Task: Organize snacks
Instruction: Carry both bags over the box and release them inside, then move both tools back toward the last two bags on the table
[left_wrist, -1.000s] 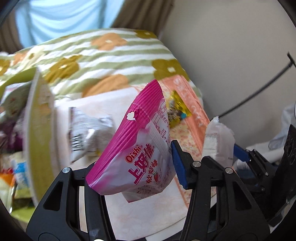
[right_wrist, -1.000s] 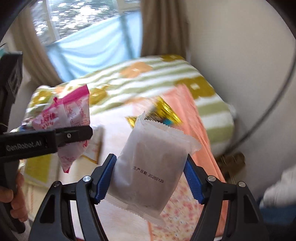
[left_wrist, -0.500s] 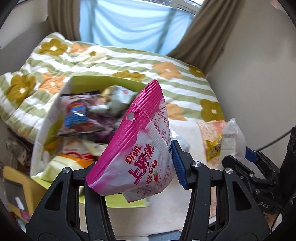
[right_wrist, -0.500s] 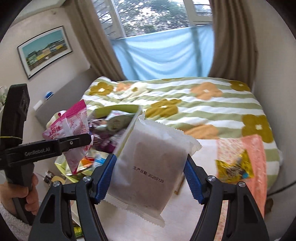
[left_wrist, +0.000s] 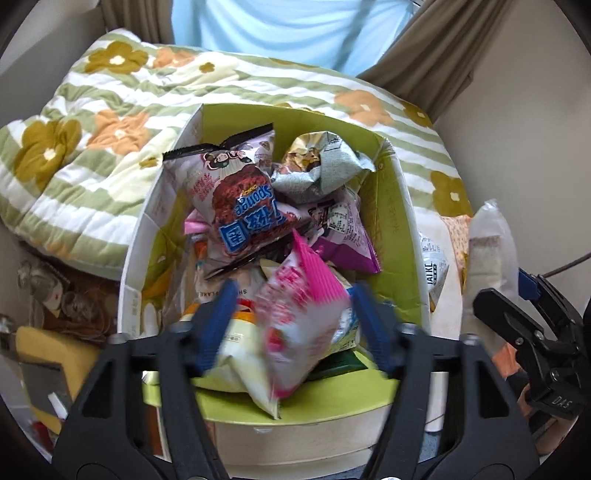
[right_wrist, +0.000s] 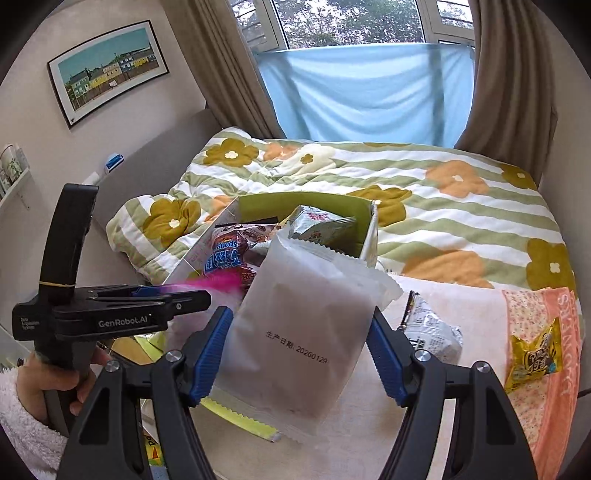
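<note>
The left gripper (left_wrist: 291, 314) is held above the green-lined cardboard box (left_wrist: 397, 206). Its jaws are spread wide and released; the pink crinkled snack packet (left_wrist: 303, 314) is seen blurred between them, touching neither blue pad, just over the box's near end. The box is heaped with packets, a brown-and-blue sponge-cake bag (left_wrist: 243, 206) and a silver foil bag (left_wrist: 321, 170) on top. The right gripper (right_wrist: 299, 350) is clenched on a frosted white sealed pouch (right_wrist: 306, 332), held upright beside the box. A grey foil packet (right_wrist: 432, 332) and a yellow candy wrapper (right_wrist: 533, 356) are left on the tabletop (right_wrist: 469, 314) toward its right edge.
</note>
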